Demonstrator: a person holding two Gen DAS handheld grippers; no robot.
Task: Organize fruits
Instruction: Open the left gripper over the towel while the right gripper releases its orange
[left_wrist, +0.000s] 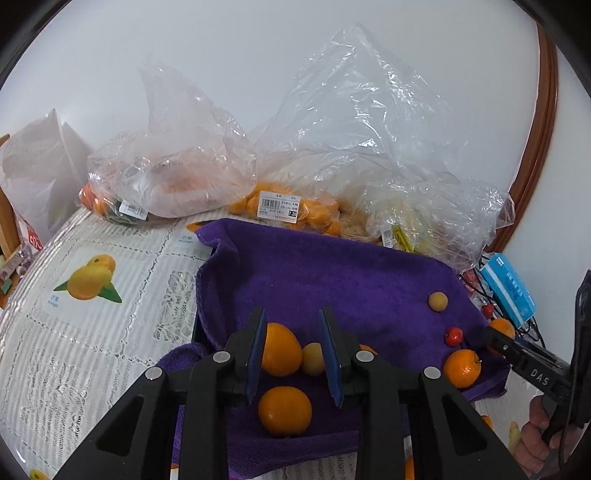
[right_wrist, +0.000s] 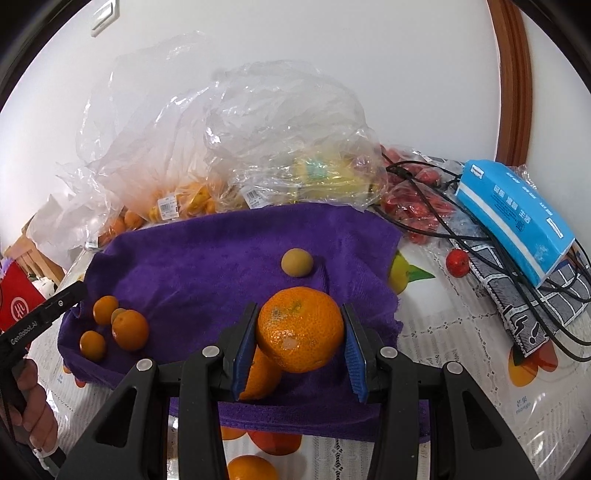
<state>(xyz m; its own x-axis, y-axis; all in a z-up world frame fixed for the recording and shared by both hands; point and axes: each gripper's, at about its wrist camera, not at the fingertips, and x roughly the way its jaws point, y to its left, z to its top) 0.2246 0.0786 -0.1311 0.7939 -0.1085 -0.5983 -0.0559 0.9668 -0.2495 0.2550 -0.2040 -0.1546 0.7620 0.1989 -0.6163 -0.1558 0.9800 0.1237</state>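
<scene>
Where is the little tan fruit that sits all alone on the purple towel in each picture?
Left wrist view: the little tan fruit is right of the middle, above a small red fruit.
Right wrist view: it is near the middle, just above the big orange held in the right claw.
Shared landmark: the purple towel under it.

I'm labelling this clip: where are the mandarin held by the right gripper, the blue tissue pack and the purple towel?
mandarin (right_wrist: 301, 328), right wrist view, front of its peel.
blue tissue pack (right_wrist: 517, 218), right wrist view, top face.
purple towel (right_wrist: 192, 266), right wrist view, bare middle.
</scene>
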